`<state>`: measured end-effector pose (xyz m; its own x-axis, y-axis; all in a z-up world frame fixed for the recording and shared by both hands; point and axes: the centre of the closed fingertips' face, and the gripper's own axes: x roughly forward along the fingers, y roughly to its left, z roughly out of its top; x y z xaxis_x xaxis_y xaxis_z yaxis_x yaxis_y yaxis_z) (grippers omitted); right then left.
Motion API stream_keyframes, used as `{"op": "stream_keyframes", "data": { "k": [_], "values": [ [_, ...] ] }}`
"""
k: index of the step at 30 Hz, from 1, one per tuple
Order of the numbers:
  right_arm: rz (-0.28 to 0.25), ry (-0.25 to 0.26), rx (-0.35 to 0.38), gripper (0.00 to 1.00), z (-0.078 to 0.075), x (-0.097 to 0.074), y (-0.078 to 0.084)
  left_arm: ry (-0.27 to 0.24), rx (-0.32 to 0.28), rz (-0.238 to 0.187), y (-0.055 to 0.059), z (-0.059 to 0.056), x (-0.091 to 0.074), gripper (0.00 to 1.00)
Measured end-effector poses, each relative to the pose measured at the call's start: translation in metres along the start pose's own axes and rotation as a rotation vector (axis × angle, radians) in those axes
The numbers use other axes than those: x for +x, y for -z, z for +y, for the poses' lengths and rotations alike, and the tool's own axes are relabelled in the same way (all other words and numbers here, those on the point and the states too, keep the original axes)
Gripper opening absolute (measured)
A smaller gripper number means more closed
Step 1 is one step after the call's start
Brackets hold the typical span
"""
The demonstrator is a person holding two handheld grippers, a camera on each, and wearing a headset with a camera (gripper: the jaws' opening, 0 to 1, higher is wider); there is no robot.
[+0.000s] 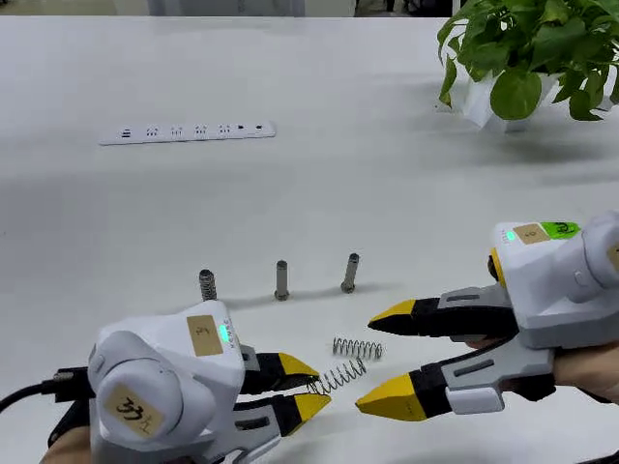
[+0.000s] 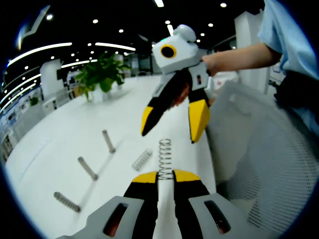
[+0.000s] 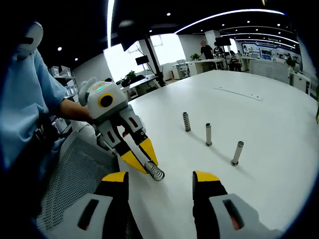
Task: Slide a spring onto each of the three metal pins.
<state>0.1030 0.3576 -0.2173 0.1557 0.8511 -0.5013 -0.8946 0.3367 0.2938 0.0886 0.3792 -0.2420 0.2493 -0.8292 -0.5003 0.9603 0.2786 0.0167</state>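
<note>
Three metal pins stand upright in a row on the white table. The left pin wears a spring; the middle pin and right pin are bare. My left gripper is shut on one end of a spring, which sticks out ahead of its yellow tips. A second spring lies loose on the table just behind it. My right gripper stands open facing the left one, its jaws spread on either side of the two springs. In the right gripper view, the held spring points toward me.
A white power strip lies at the far left of the table. A potted plant stands at the back right. The near table edge runs close below both grippers, with a mesh chair beyond it.
</note>
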Motion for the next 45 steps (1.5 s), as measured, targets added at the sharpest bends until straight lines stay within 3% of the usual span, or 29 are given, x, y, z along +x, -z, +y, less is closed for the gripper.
{"op": "stream_keyframes", "data": {
  "k": [9,21,36,45],
  "values": [
    [0.035,-0.064,0.027,0.31,0.008,-0.001,0.004,0.019,0.019,-0.010,-0.003,-0.003,-0.001,0.10],
    [0.059,-0.119,0.047,0.18,0.018,0.002,0.006,0.048,0.037,-0.013,-0.005,-0.008,0.000,0.10],
    [0.085,-0.124,0.033,0.12,0.018,0.002,0.011,0.066,0.043,-0.010,-0.004,-0.013,0.001,0.10],
    [0.119,-0.089,-0.045,0.12,0.020,0.001,0.010,0.067,0.020,0.016,-0.002,-0.015,0.006,0.10]
  ]
}}
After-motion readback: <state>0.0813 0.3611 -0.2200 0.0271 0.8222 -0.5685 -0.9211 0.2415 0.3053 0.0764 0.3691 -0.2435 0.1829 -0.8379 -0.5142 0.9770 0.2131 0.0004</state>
